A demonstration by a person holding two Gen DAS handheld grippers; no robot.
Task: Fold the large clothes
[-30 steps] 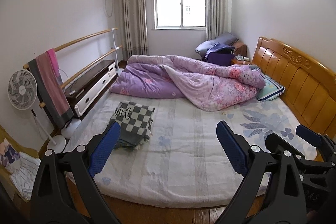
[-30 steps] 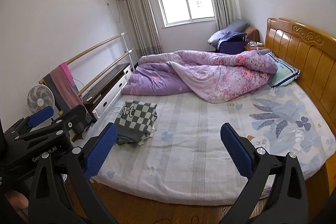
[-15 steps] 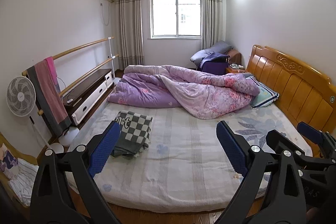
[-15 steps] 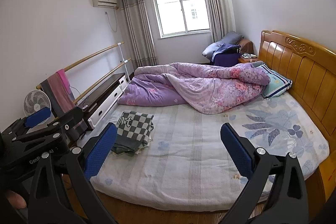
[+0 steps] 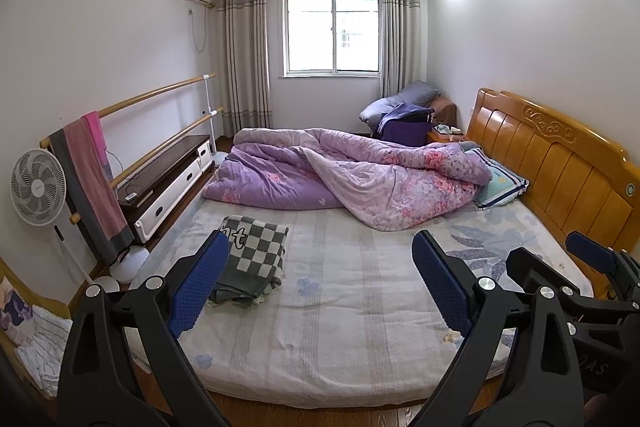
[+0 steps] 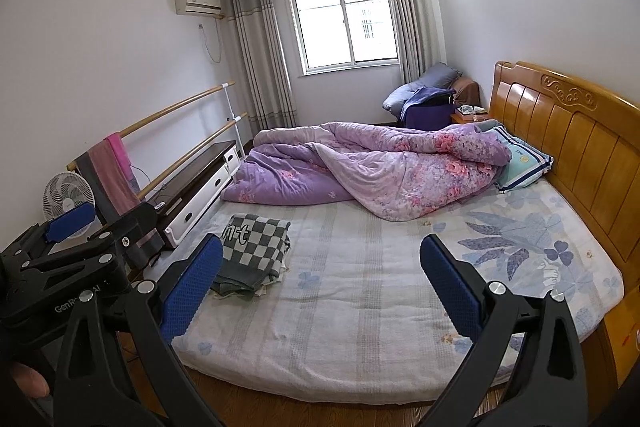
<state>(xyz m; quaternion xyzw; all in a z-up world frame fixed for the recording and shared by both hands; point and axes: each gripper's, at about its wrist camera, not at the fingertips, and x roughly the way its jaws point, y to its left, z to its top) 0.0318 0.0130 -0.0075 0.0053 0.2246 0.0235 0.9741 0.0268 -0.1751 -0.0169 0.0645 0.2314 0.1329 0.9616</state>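
Left wrist view looks from the foot side across a wide bed (image 5: 320, 339) covered with a pale striped and floral sheet. The left gripper (image 5: 320, 287), black-framed with blue textured pads (image 5: 200, 287), is held in the air short of the mattress edge, its jaws spread wide with nothing between them. A folded grey-and-white checkered garment (image 5: 252, 259) with dark lettering on one corner lies flat on the sheet near the bed's left edge, well apart from both grippers. Behind it, a crumpled purple floral quilt (image 5: 352, 179) stretches across the far half of the mattress, its right end touching a light blue pillow (image 5: 500, 187) against the carved wooden headboard (image 5: 560, 163).

Right wrist view shows the right gripper (image 6: 320, 291) likewise held above the wooden floor before the bed, jaws fully apart and empty. The left gripper's black body appears at the lower left of this view, beside a white standing fan (image 6: 68, 203). A pink and grey towel (image 6: 116, 179) hangs over the wooden wall rails (image 6: 180, 107), above a low white and dark cabinet (image 6: 200, 179). A fingertip (image 6: 28, 383) shows at the lower left edge.
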